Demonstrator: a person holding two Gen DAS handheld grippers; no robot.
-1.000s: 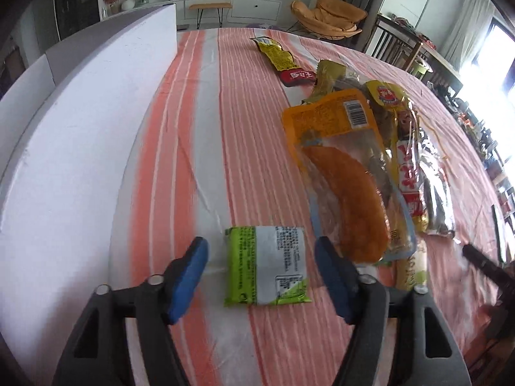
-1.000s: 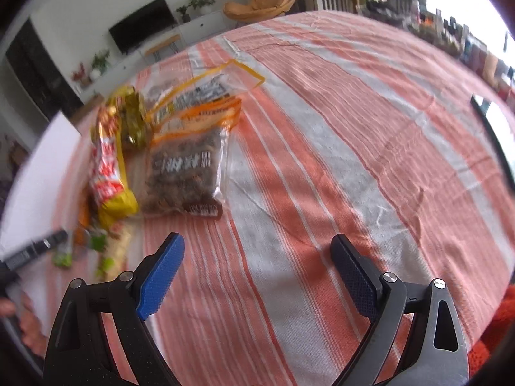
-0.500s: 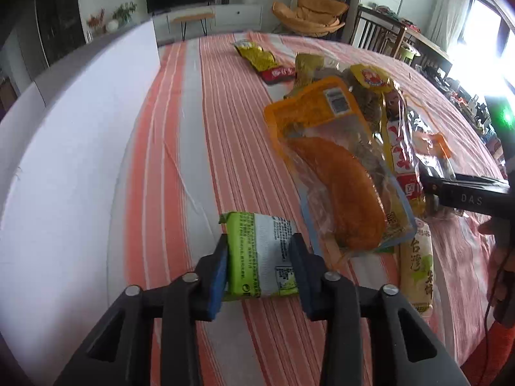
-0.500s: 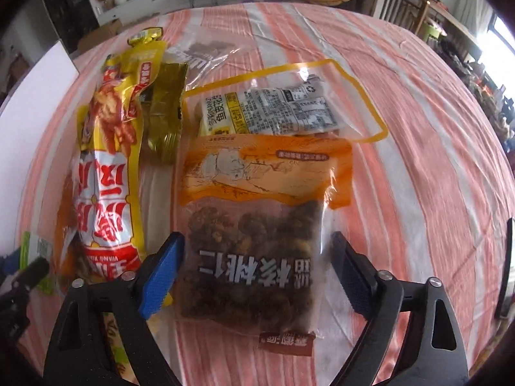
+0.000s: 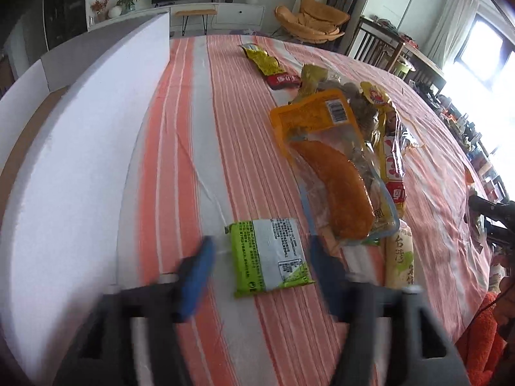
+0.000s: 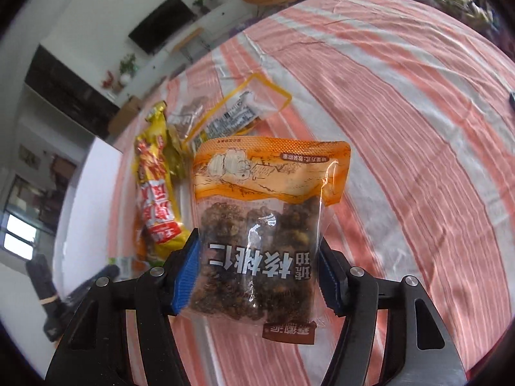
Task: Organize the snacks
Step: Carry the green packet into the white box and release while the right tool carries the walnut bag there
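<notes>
Right gripper (image 6: pixel 259 271), jaws just closing, clamps the walnut bag (image 6: pixel 260 225) clear of the striped desk (image 6: pixel 402 103). Left gripper (image 5: pixel 259 276), jaws just reopened wide, straddles the green packet (image 5: pixel 268 255) untouched. White foam board (image 5: pixel 80 160) flanks left; orange pouch (image 5: pixel 331 167) crowds right.

- Left claw (image 5: pixel 260 263): was clamped on green-and-white packet (image 5: pixel 268 255) half a second ago; jaws have just been opening, packet lies free between them on worktop (image 5: pixel 199 135).
- Right claw (image 6: pixel 257 270): jaws have just been closing; now grips walnut bag (image 6: pixel 257 225), lifted off the worktop.
</notes>
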